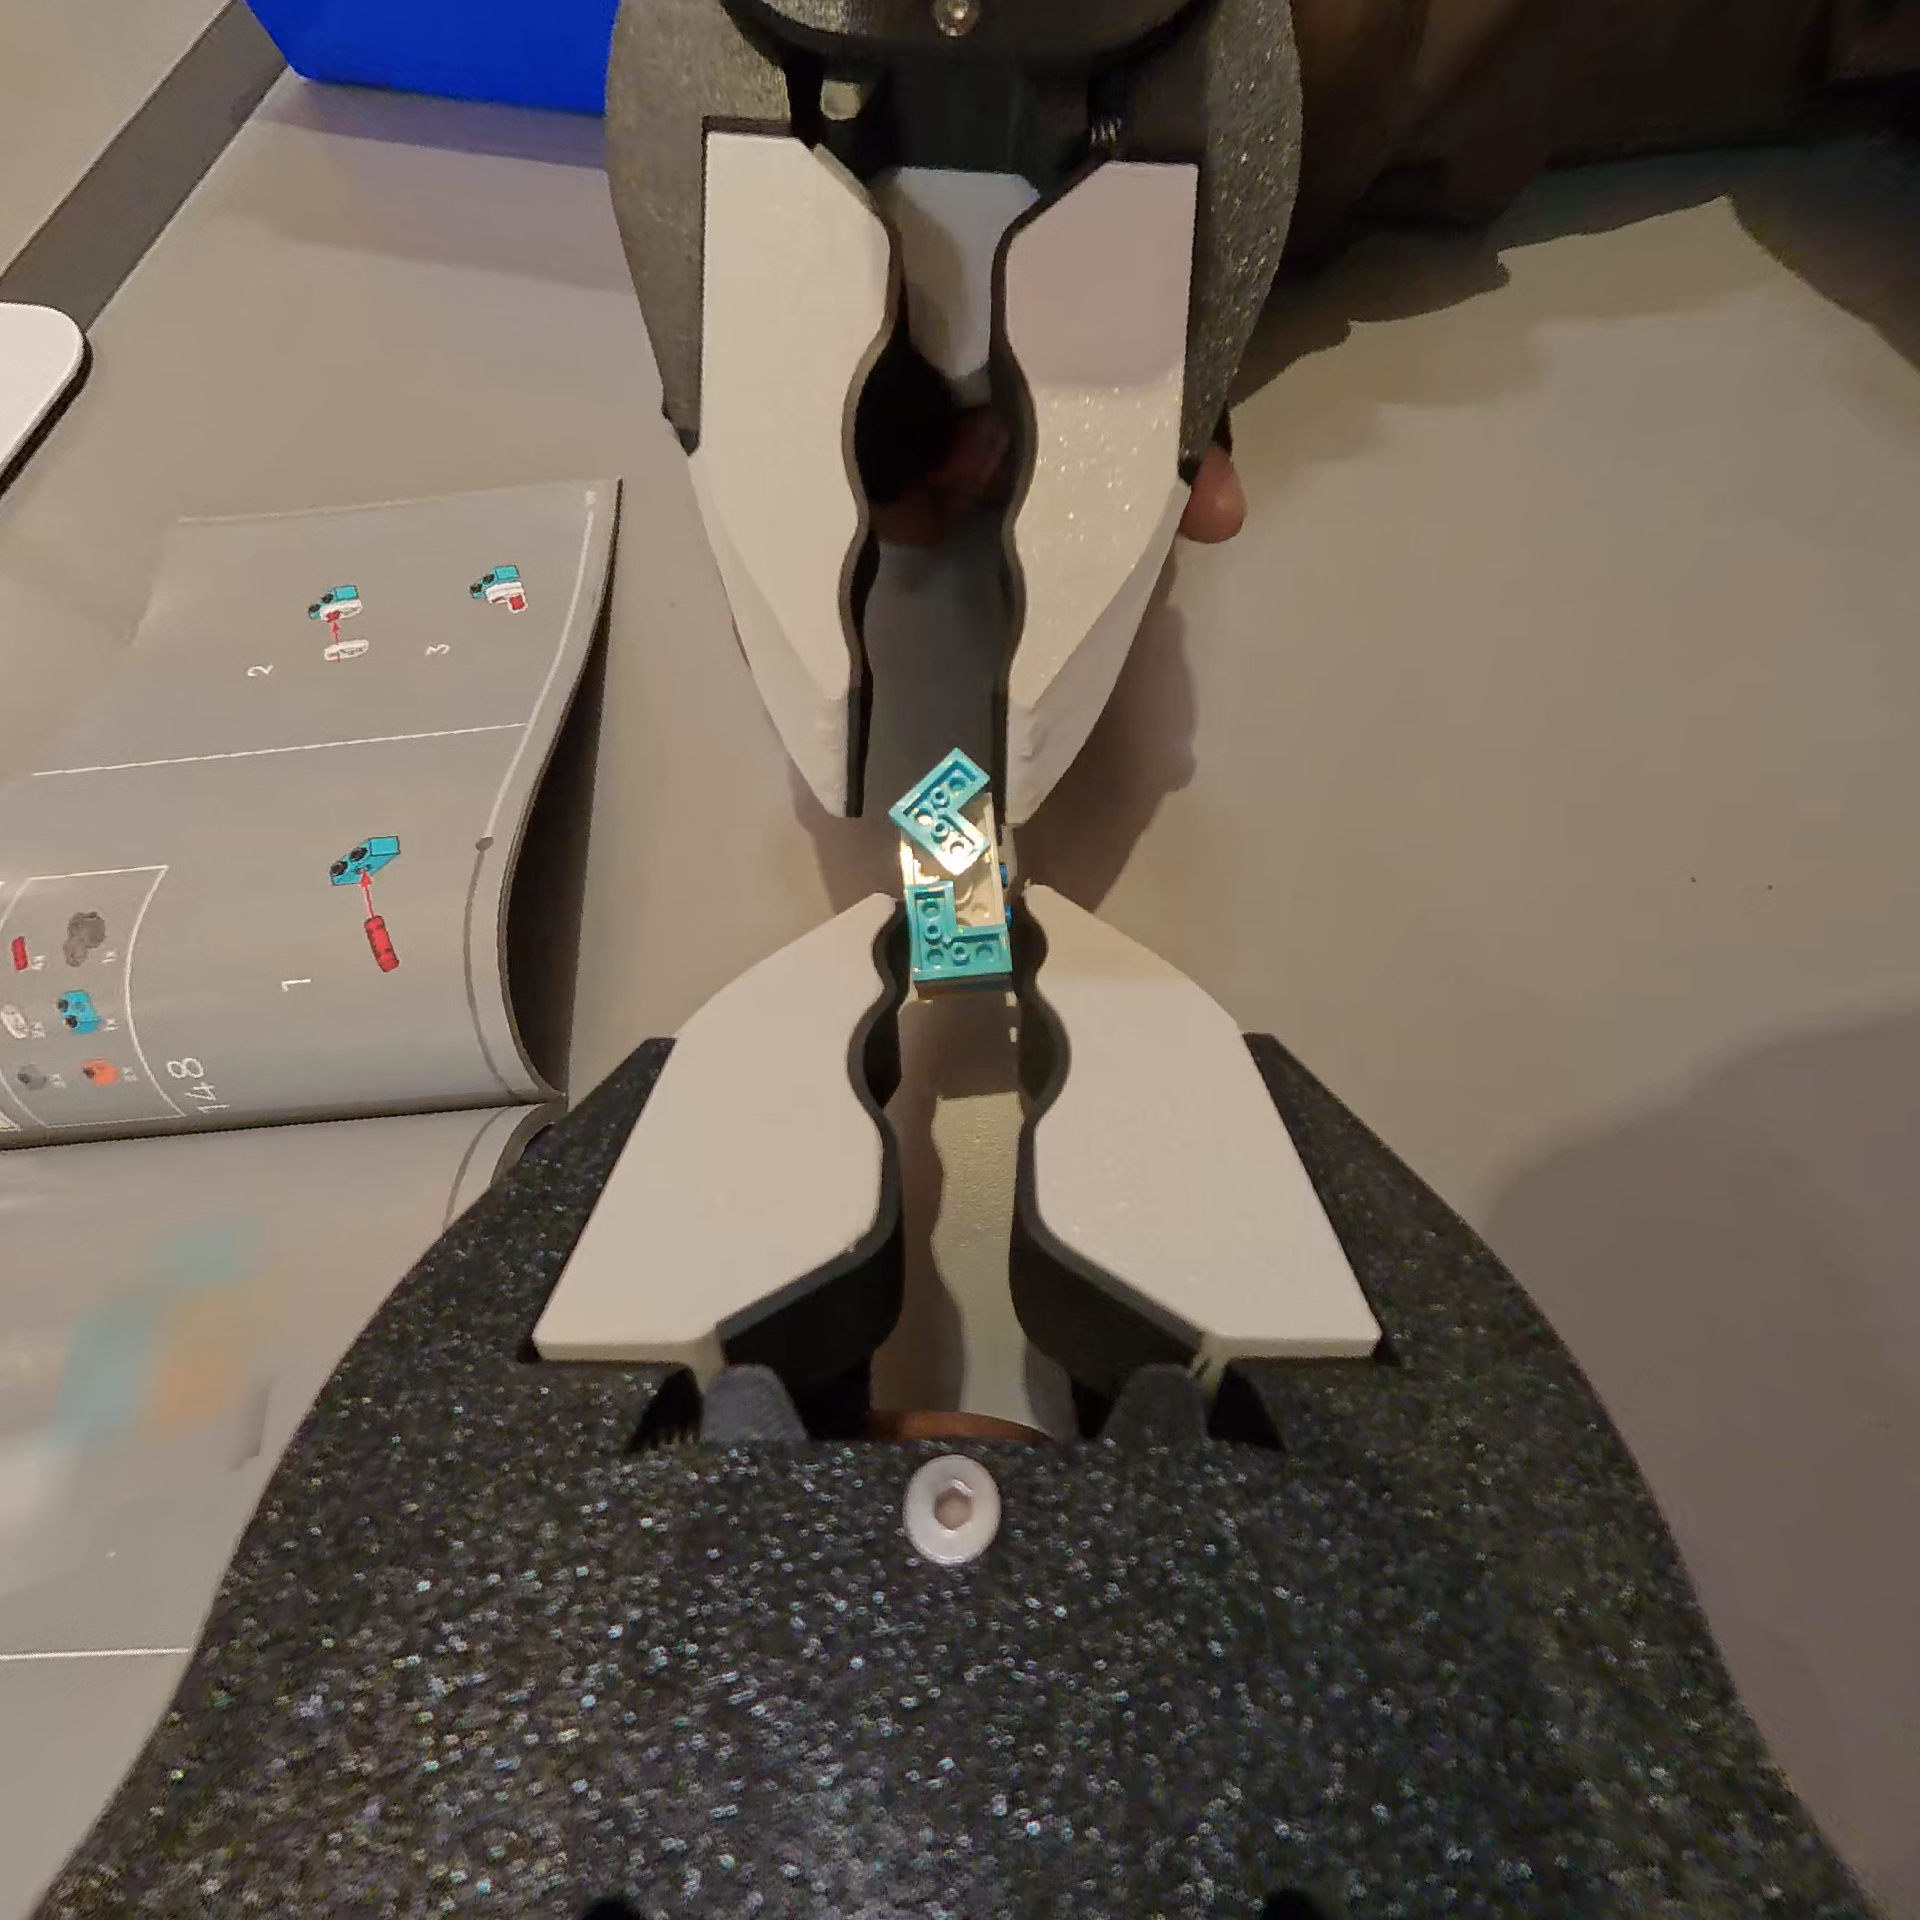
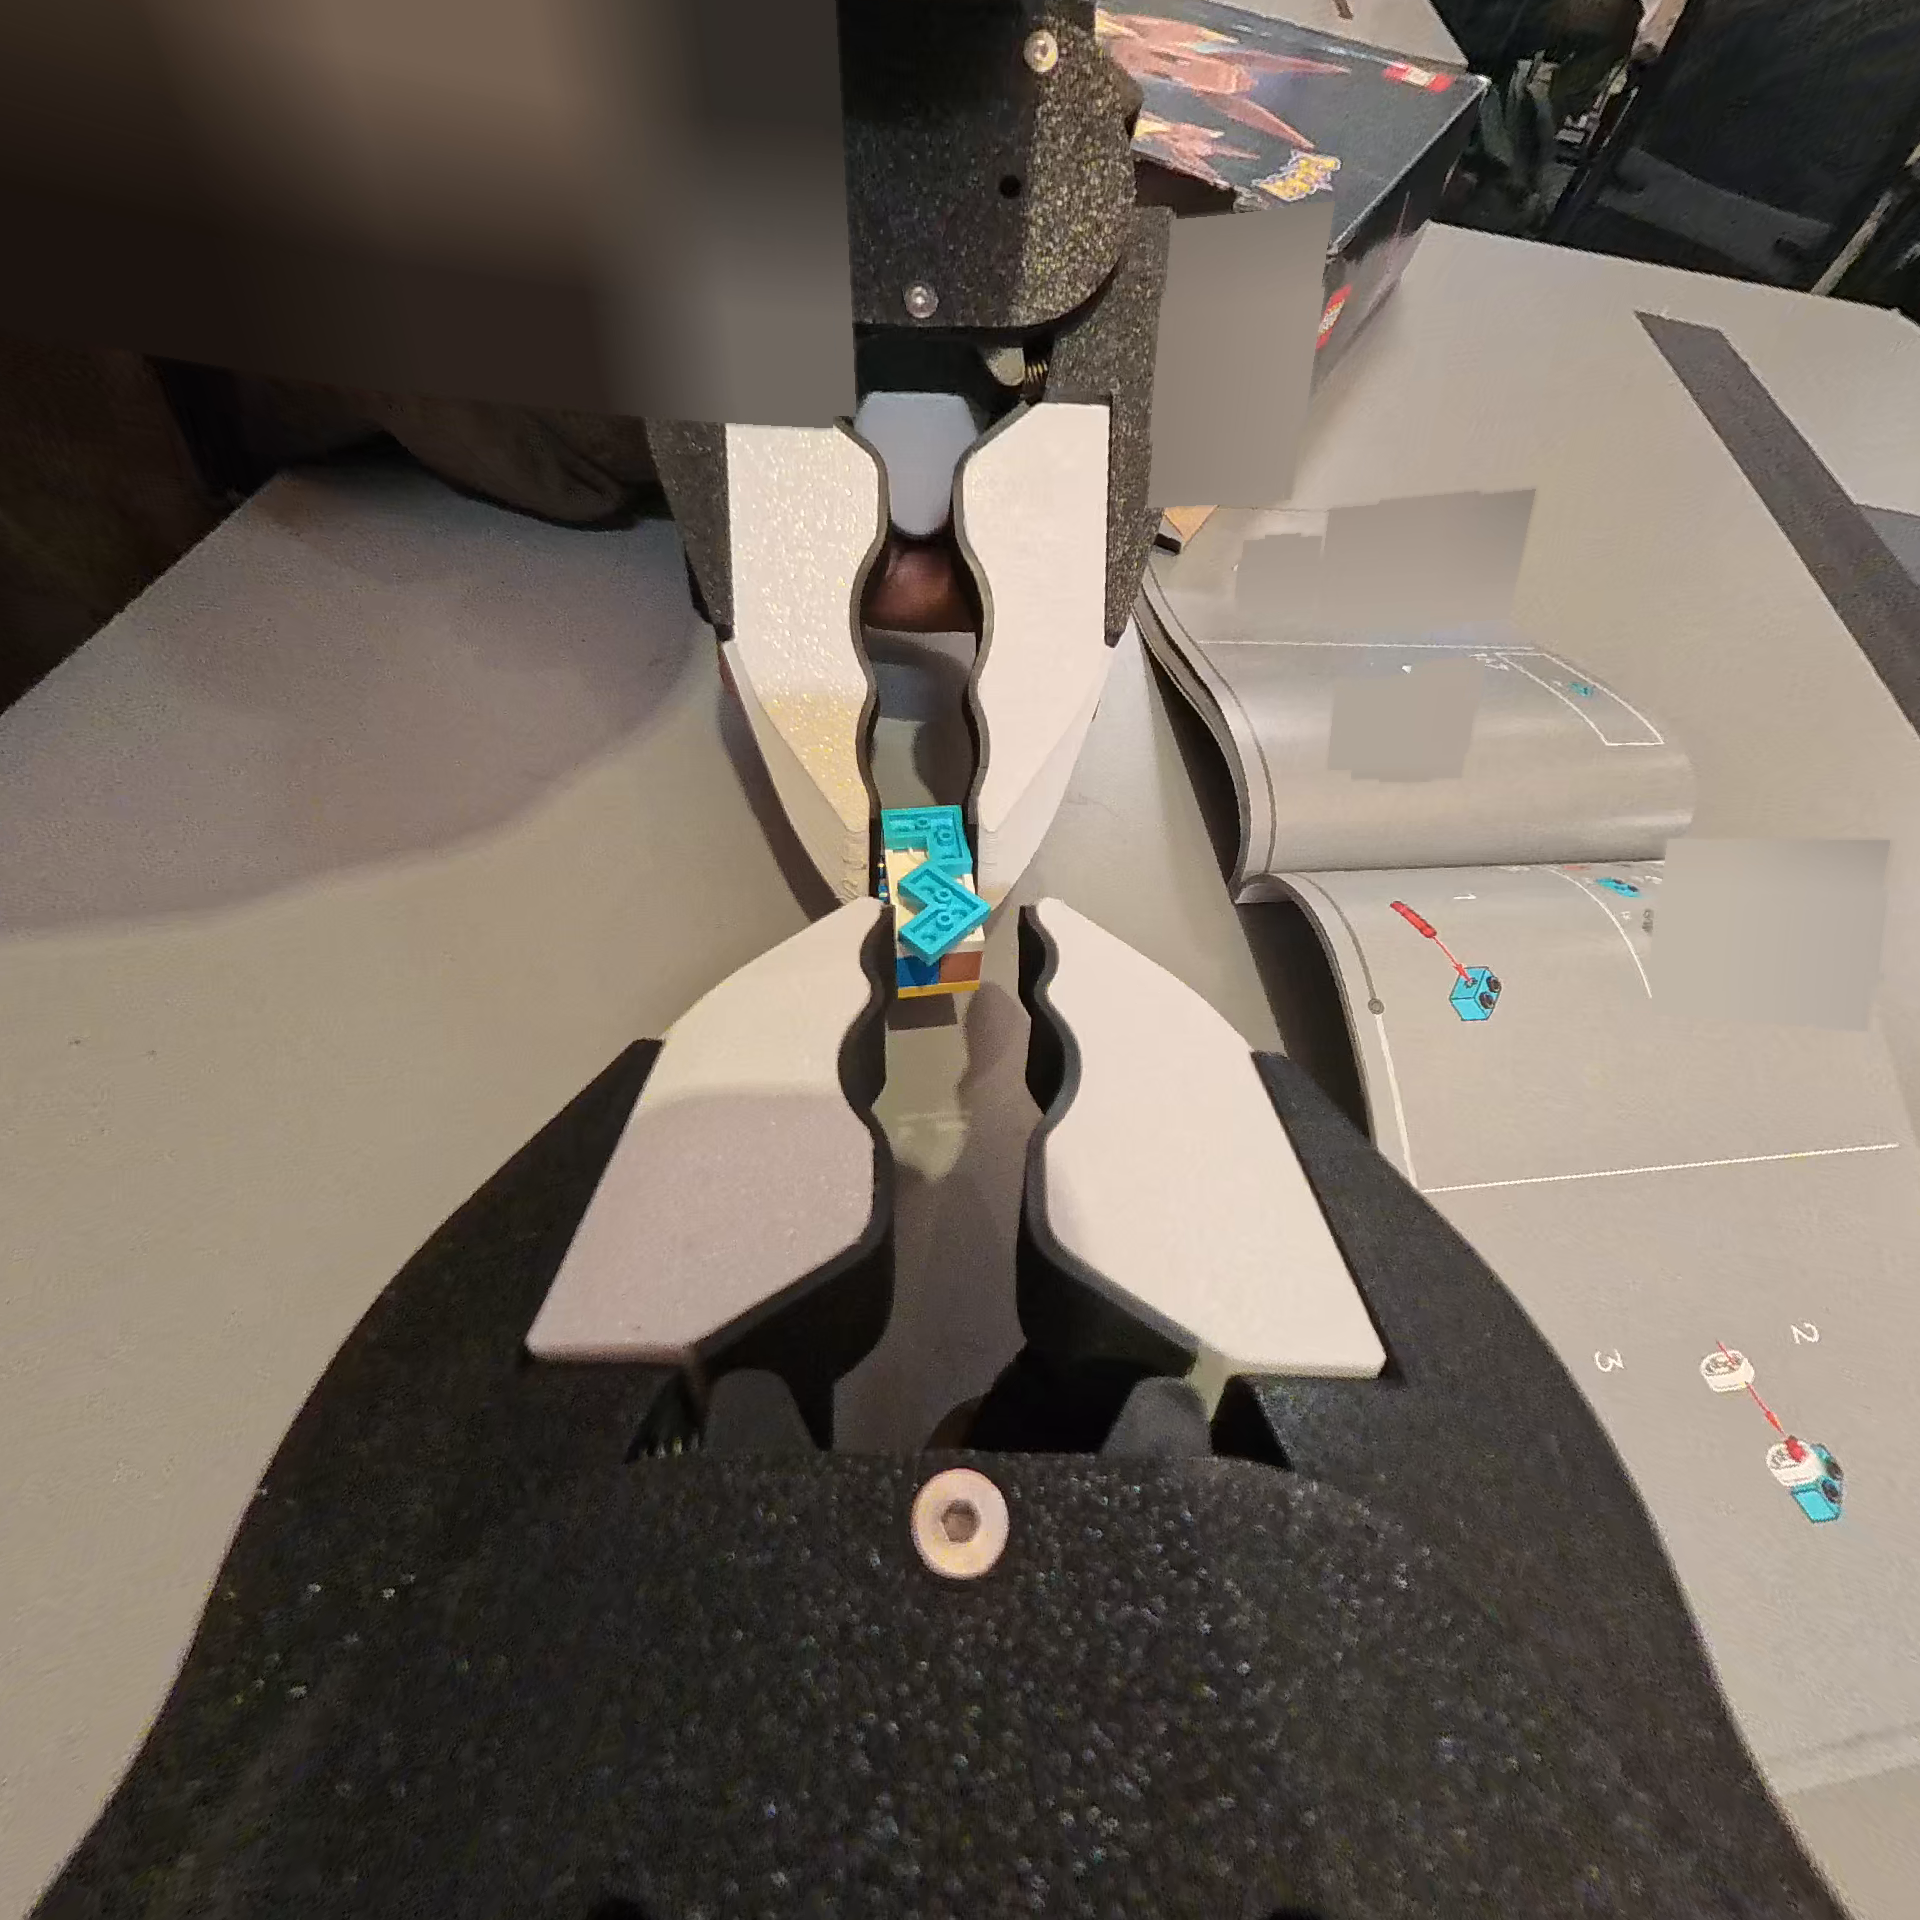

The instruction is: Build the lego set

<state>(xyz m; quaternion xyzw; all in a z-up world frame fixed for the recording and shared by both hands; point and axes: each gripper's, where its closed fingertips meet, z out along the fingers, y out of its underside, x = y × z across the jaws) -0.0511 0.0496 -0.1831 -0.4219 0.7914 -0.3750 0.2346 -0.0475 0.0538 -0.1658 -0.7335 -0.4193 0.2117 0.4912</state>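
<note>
- Lego assembly (image 1: 956,914): a small stack of bricks, white on top with blue, brown and yellow layers beneath, is held in the air above a grey table (image 1: 1558,831), between two grippers that face each other tip to tip.
- The left gripper (image 1: 956,930) has its fingers closed on the near end of the stack, pinching its sides.
- The right gripper (image 2: 940,935) has its fingers parted. One fingertip (image 2: 831,935) touches the stack's side; the other stands clear, so it grips nothing.
- Two teal L-shaped plates sit on the white top. The aligned plate (image 1: 951,935) lies square on the studs. The crooked plate (image 1: 940,805) is turned at an angle and looks not yet pressed home.
- The step in hand appears to be seating this second teal plate. The next move likely calls for turning it square to the studs, then pressing down while the left gripper steadies the stack.
- An open instruction booklet (image 1: 312,831) lies on the table beside the work.
- Only the right wrist view shows the stack's coloured lower layers, the gap beside the free finger, and a set box (image 2: 1351,135) at the table's far edge.
- Only the left wrist view shows a blue container (image 1: 436,52) at the far end and a white object (image 1: 31,374) at the left edge.
</note>
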